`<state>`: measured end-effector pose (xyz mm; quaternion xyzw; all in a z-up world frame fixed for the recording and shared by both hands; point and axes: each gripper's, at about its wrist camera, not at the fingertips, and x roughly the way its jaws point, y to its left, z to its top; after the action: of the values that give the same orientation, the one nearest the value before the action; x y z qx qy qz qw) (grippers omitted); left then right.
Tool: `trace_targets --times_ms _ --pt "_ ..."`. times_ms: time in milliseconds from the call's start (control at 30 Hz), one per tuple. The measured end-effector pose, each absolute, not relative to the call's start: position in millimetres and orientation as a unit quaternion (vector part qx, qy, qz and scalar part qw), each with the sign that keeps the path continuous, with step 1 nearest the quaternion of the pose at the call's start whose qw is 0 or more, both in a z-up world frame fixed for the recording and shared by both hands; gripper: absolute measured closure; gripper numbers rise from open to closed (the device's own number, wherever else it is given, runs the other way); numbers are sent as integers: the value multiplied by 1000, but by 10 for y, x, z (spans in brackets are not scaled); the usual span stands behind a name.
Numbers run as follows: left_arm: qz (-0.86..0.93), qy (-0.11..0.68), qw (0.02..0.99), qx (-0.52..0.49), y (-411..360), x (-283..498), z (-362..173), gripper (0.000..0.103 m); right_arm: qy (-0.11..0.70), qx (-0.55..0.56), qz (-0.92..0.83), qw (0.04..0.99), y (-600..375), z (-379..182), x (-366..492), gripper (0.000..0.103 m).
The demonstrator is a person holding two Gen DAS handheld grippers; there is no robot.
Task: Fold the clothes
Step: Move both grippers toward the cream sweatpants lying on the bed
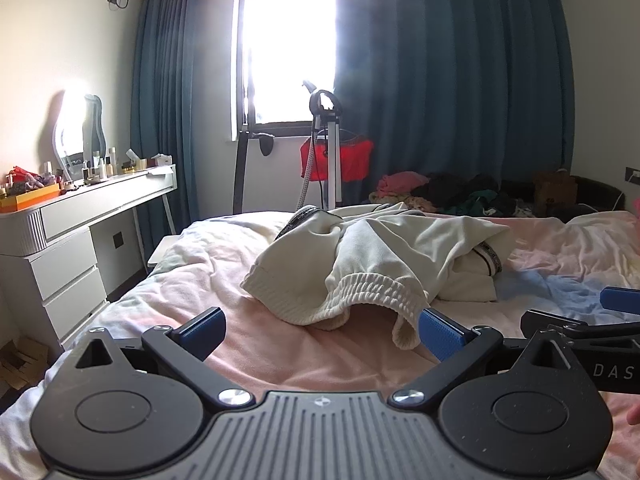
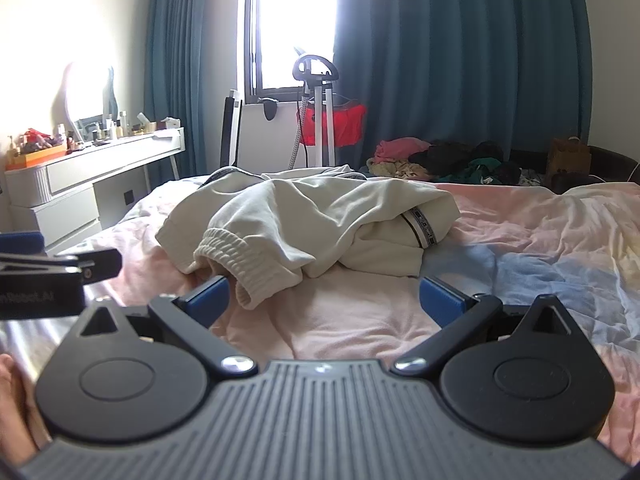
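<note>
Both claws low (jaws spread) near sweatpants [image 1: 372, 256]

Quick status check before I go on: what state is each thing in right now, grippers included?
Left gripper: open, holding nothing.
Right gripper: open, holding nothing.
Cream garment: crumpled in a heap on the bed, not yet folded, ribbed cuff toward the grippers.
Bed cover: rumpled.
Curtains: parted at the window.
Clothes pile: loose, unfolded, beyond the bed.
Dresser drawers: shut.
</note>
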<state>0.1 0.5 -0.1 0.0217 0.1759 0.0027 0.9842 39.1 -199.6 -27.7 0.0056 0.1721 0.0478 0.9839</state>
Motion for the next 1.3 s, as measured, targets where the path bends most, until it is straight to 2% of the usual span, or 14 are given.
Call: trace_targets --times_ms 1033,1167,1300 --pt "-4 168 986 12 31 -1 -1 0 174 32 51 983 -2025 -341 419 0" --pt "-11 162 987 15 34 -23 -7 0 158 27 42 986 -2003 -305 378 0" --pt "-11 154 988 12 56 -39 18 0 100 15 28 994 -1948 -205 236 0"
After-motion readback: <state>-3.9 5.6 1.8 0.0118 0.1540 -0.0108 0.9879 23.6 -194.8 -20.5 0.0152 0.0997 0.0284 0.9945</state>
